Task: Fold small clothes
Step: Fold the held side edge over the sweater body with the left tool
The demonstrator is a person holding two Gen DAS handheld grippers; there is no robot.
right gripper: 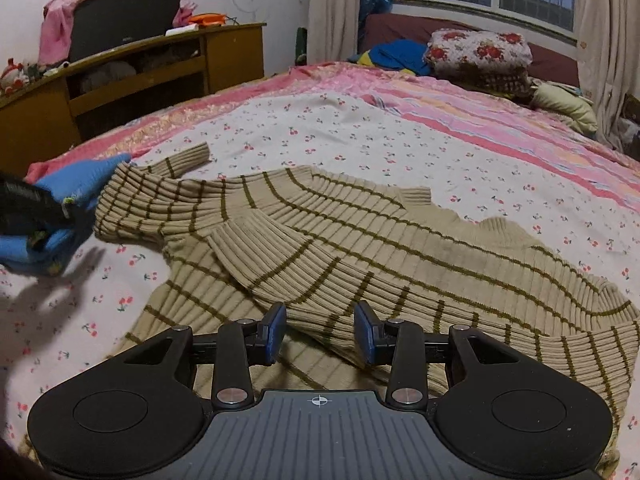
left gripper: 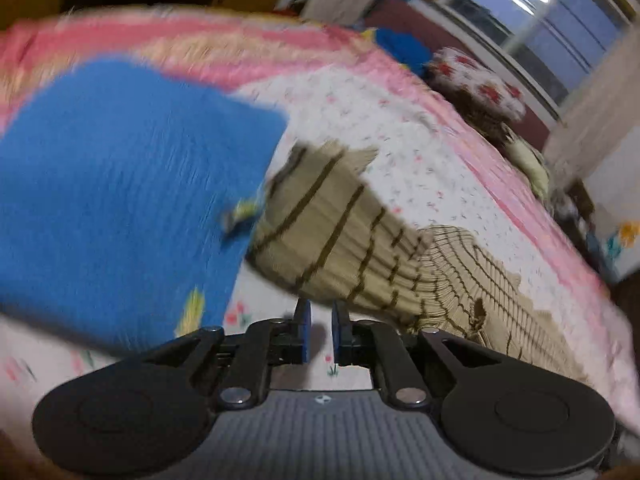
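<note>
A striped beige sweater [right gripper: 360, 240] is spread on the bed [right gripper: 400, 140], beside a blue garment [left gripper: 120, 184]; the right tongs [right gripper: 320, 334] are held apart over it, empty, while the left tongs [left gripper: 320, 334] are parted slightly, gripping nothing.

Bed [right gripper: 360, 136] has a cherry-print sheet – striped beige sweater [right gripper: 360, 240] sprawled on it, folded blue garment [left gripper: 120, 184] just beside.

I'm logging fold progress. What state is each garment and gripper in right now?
Striped sweater: partly folded, one sleeve laid across its body.
Blue garment: folded, lying beside the sweater.
Left gripper: slightly open, empty.
Right gripper: open, empty, over the sweater.
</note>
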